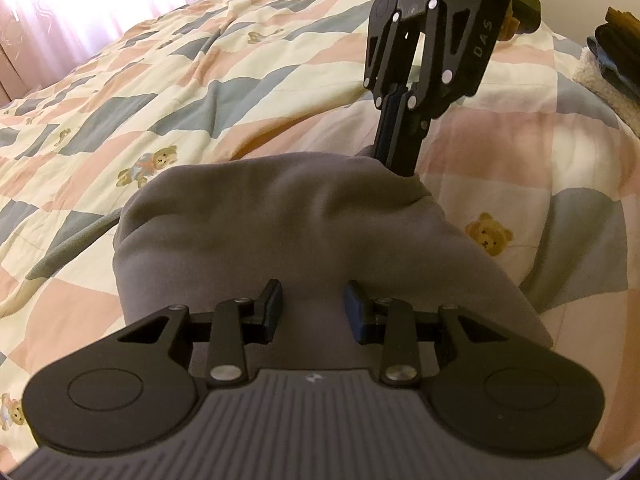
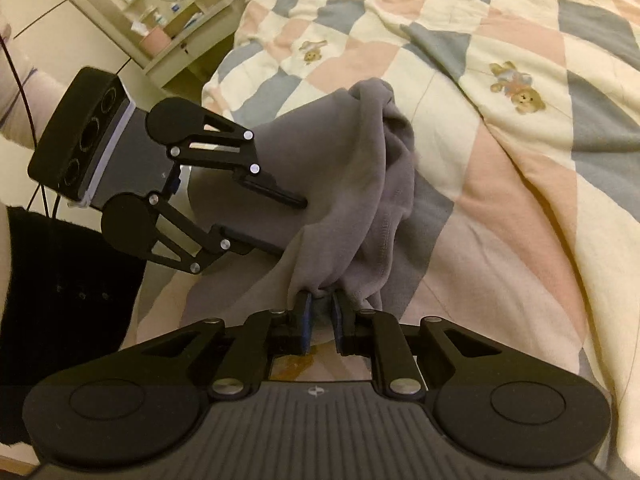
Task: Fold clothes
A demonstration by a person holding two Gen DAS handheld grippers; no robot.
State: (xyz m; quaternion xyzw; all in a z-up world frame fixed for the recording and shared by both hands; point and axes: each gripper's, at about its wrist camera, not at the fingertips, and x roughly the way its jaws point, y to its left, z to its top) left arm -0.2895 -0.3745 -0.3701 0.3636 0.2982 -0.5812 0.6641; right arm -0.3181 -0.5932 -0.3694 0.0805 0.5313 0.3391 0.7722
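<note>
A bed is shown, covered by a quilted bedspread [image 1: 248,80] in soft patchwork squares of cream, pink and grey-blue, printed with small teddy bears and rumpled into shallow folds. On it a grey garment [image 1: 280,216] of thick, fleecy cloth is seen, bunched into a rounded mound near the bed's edge, with hemmed layers hanging in folds in the right wrist view.

In the left wrist view, the left gripper [image 1: 314,310] is held low over the near part of the garment. Its black fingers [image 1: 272,304], lined with blue pads, are spread apart, with cloth lying between and below them; nothing is gripped by them.

In the right wrist view, the right gripper [image 2: 320,316] is seen with its fingers [image 2: 304,316] drawn close together, and a gathered pinch of the grey cloth is clamped between the tips. From there the cloth is pulled up into taut creases. In the left wrist view the same gripper is seen from the front, coming down into the far edge of the mound.

At the right margin of the left wrist view, a dark folded item [image 1: 618,56] is seen resting on something pale and fluffy. Beyond the bed, in the right wrist view, a cream shelf unit [image 2: 168,20] holding small bottles and boxes is visible; these are too small to identify.
</note>
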